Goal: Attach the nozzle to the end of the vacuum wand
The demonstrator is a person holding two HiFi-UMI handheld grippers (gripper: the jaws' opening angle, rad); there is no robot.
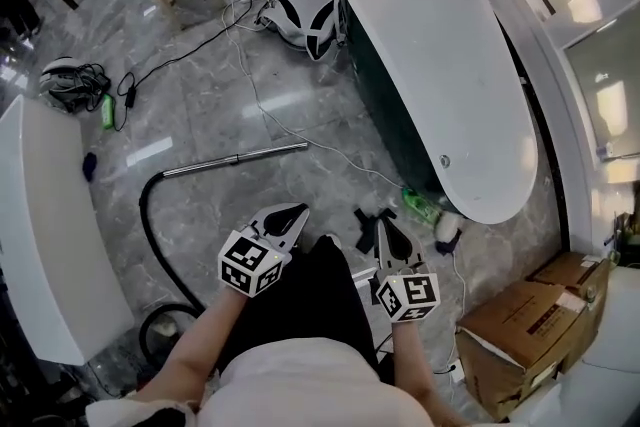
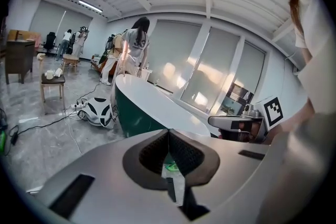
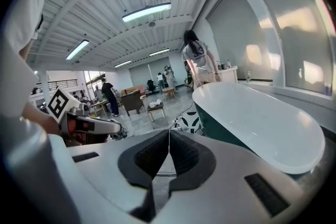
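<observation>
The metal vacuum wand (image 1: pixel 236 157) lies flat on the grey floor, and a black hose (image 1: pixel 148 215) curves from its left end toward the person. A small black piece (image 1: pixel 364 229), possibly the nozzle, lies on the floor just left of the right gripper's tip. My left gripper (image 1: pixel 296 213) hovers below the wand's right end, shut and empty. My right gripper (image 1: pixel 386 225) is level with it, also shut with nothing held. In the left gripper view the jaws (image 2: pixel 168 131) meet over the floor. In the right gripper view the jaws (image 3: pixel 169 131) are likewise pressed together.
A long white bathtub (image 1: pixel 440 65) with a dark green side fills the right. A green bottle (image 1: pixel 420 205) lies at its foot. Cardboard boxes (image 1: pixel 520 325) stand at the lower right and a white counter (image 1: pixel 40 225) at the left. Cables and a black-and-white device (image 1: pixel 305 13) lie beyond.
</observation>
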